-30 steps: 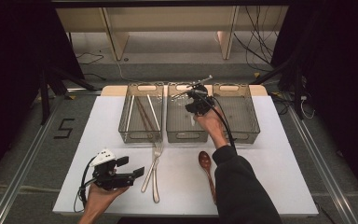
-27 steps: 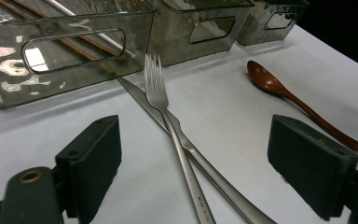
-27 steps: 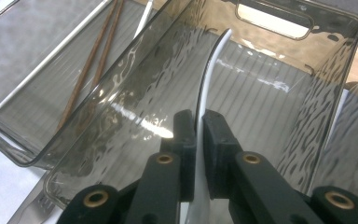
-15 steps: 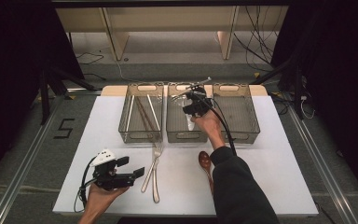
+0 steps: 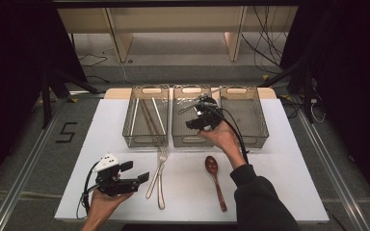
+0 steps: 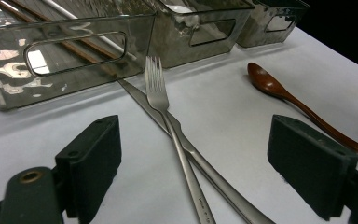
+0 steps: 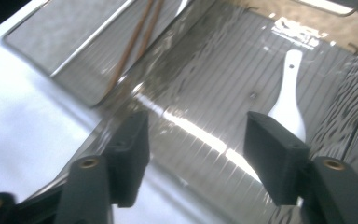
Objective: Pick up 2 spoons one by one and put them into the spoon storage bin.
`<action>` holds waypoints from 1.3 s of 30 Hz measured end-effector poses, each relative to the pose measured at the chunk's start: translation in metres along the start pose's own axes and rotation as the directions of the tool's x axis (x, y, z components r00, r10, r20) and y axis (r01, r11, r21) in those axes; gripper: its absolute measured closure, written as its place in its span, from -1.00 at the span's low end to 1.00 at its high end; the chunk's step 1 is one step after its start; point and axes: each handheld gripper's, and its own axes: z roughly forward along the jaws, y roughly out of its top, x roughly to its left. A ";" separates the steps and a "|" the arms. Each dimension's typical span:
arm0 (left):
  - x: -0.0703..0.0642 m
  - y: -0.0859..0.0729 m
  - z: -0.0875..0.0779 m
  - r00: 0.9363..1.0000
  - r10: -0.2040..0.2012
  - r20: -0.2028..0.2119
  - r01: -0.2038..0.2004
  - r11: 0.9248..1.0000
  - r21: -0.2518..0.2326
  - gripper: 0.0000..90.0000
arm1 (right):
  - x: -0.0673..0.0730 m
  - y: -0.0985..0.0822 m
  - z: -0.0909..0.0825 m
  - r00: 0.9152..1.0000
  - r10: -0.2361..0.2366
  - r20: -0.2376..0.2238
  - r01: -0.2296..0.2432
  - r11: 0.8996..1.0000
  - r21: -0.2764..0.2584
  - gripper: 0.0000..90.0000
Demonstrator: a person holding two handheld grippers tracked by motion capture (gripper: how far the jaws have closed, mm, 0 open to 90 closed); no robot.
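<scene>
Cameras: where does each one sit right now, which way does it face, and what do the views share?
High view: fixed above the person's side, facing forward and down on the white table; both forearms, left hand-held gripper and right hand-held gripper show.
Left gripper view: rides low over the table, facing the fork crossed over a knife; its open jaws show.
Right gripper view: looks down into the middle bin at a white spoon; its jaws, just opened, hold nothing.
Shared: the wooden spoon in the high and left gripper views.
</scene>
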 end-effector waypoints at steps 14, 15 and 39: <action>0.000 0.000 0.000 1.000 0.002 0.004 -0.002 1.000 0.003 -0.62 | 0.028 -0.053 -0.035 0.996 -0.076 -0.038 0.078 0.995 0.056 -0.32; 0.000 0.000 0.000 1.000 0.006 0.003 -0.006 1.000 0.008 -0.62 | 0.028 -0.058 -0.035 0.996 -0.080 -0.034 0.082 0.995 0.064 -0.32; -0.002 0.001 -0.001 1.000 0.025 0.009 -0.025 1.000 -0.013 -0.62 | 0.020 -0.129 -0.036 1.000 -0.025 -0.015 0.027 0.987 0.161 -0.32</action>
